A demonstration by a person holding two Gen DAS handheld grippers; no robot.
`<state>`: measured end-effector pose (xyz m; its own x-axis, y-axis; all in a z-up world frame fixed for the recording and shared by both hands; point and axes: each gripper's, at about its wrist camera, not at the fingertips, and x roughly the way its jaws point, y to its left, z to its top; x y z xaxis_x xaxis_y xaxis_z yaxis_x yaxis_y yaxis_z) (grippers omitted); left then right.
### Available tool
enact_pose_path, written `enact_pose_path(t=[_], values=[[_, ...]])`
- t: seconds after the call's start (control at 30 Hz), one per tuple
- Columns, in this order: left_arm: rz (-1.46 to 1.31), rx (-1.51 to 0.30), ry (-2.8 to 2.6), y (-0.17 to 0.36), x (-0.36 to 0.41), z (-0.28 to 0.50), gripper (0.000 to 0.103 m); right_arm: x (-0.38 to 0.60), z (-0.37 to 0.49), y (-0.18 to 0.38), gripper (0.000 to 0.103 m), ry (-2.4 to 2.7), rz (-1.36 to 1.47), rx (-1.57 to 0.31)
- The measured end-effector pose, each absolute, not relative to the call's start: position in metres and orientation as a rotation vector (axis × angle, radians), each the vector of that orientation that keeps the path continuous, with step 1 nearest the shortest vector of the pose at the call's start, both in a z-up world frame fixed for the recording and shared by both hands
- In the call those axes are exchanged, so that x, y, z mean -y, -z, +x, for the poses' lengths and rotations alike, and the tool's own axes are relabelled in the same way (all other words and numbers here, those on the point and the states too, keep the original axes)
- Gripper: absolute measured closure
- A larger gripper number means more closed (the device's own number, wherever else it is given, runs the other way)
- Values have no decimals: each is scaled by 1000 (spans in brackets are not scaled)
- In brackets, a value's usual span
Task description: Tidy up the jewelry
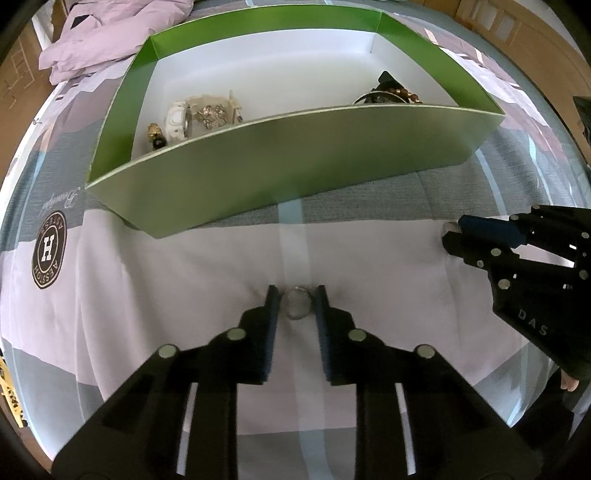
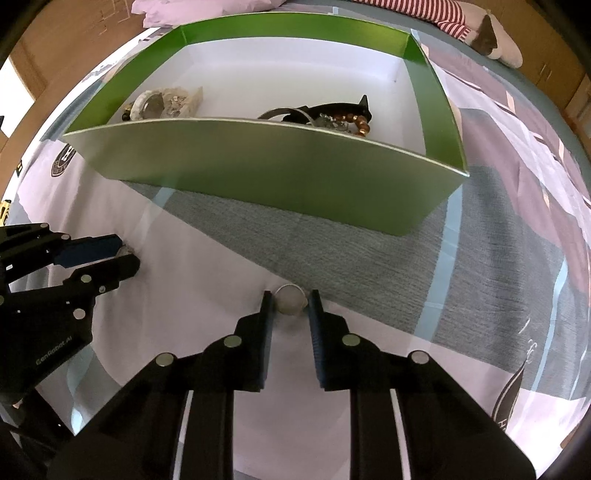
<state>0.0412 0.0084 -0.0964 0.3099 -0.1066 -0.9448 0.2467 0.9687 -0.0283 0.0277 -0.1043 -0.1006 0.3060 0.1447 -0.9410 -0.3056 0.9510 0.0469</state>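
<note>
A green box with a white inside stands on the bed; it also shows in the right wrist view. My left gripper is closed around a silver ring resting on the bedsheet. My right gripper is closed around another silver ring on the sheet. Each gripper shows in the other's view: the right one and the left one. Inside the box lie a white watch with trinkets at the left and a bead bracelet with a black piece at the right.
The bedsheet is patterned in lilac, grey and white with a round H logo. A crumpled lilac quilt lies behind the box. A striped cloth and slipper lie at the far right.
</note>
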Motion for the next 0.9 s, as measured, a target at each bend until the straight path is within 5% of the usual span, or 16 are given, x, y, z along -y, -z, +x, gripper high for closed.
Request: enact_pose_path(t=[0.17,0.33,0.47,0.9], values=[[105,-1234,238,93,-14,44,84,108,32,102,84,-307,-148,-1227],[22,-1256,223,92,-29,50,71,114,36,102,83,-311,-120,-1241],[-7,-1255,213,91,-35,51,71,123,40,97,64,-298,-70,-1247],[47,-1226,152,91,-35,53,66,129,46,99,64,-254,-127,-1247]])
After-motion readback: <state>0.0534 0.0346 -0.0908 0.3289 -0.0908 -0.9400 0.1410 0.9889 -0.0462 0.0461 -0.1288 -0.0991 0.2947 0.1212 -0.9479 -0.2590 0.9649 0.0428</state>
